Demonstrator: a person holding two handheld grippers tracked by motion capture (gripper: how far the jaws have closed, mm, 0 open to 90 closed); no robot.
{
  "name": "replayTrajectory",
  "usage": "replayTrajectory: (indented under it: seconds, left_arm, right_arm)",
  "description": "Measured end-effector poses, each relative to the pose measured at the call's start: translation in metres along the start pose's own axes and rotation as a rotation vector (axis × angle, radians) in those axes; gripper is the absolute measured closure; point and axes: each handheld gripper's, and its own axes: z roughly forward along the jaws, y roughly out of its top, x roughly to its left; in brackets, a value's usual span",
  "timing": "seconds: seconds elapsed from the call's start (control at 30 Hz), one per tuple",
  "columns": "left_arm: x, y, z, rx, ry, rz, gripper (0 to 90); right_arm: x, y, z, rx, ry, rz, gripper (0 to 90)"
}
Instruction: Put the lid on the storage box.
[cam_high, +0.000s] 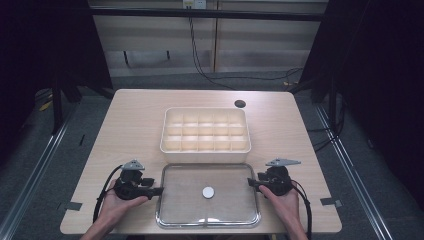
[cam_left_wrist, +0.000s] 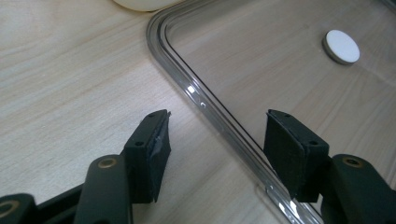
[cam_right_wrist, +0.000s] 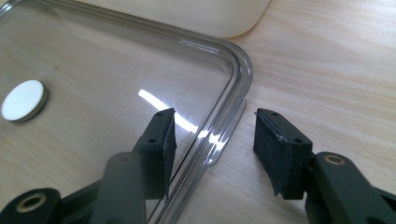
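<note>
A: Status, both grippers?

B: Left gripper (cam_high: 156, 190) at the clear lid's (cam_high: 207, 220) left edge, right gripper (cam_high: 251, 183) at its right edge. Jaws on both stand apart, straddling the rim, pads not pressing. Nothing clamped yet.

A: Lid location?

B: Flat on the table (cam_high: 135, 120), just in front of the cream divided box (cam_high: 205, 148), near its front wall. Small white disc (cam_high: 208, 192) sits approx. mid-lid.

A: Handling assessment?

B: Judged thin rigid plastic, light, glossy, so prob. slippery. Flat panel gives no purchase. Raised rim (cam_left_wrist: 219, 122) is the only hold; right side has a small tab (cam_right_wrist: 224, 144) under the jaws.

A: Recommendation?

B: Pinch the rim both sides, opp. points, even pressure. Lift level, else it may twist or slip out.
</note>
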Motion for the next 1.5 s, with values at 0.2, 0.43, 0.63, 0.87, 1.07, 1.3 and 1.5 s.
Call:
replayTrajectory:
  seconds: [0.2,0.43,0.63,0.87,1.07,1.3,1.5]
  left_arm:
    - [-0.006,-0.001,0.004,-0.008,-0.023,0.054,48.2]
    - [-0.009,-0.001,0.007,-0.011,-0.027,0.055,50.4]
    - [-0.012,0.001,0.007,0.0,0.004,0.067,55.4]
    - [-0.011,0.001,0.007,0.001,0.009,0.065,58.3]
    - [-0.01,0.0,0.007,-0.008,0.001,0.05,57.5]
    - [-0.01,0.0,0.007,-0.013,-0.007,0.042,54.2]
    - [-0.011,-0.002,0.006,-0.014,0.0,0.051,54.2]
  right_arm:
    - [0.007,-0.001,0.002,-0.009,0.003,-0.008,47.4]
    - [0.008,-0.002,0.004,-0.03,0.024,0.024,46.5]
    - [0.004,-0.004,0.003,-0.051,0.048,0.103,47.3]
    - [-0.005,-0.007,0.0,-0.083,0.114,0.231,53.7]
    - [-0.012,-0.01,-0.003,-0.104,0.166,0.298,53.5]
    - [-0.014,-0.011,-0.005,-0.13,0.201,0.348,51.9]
    - [-0.013,-0.013,-0.004,-0.098,0.234,0.374,46.2]
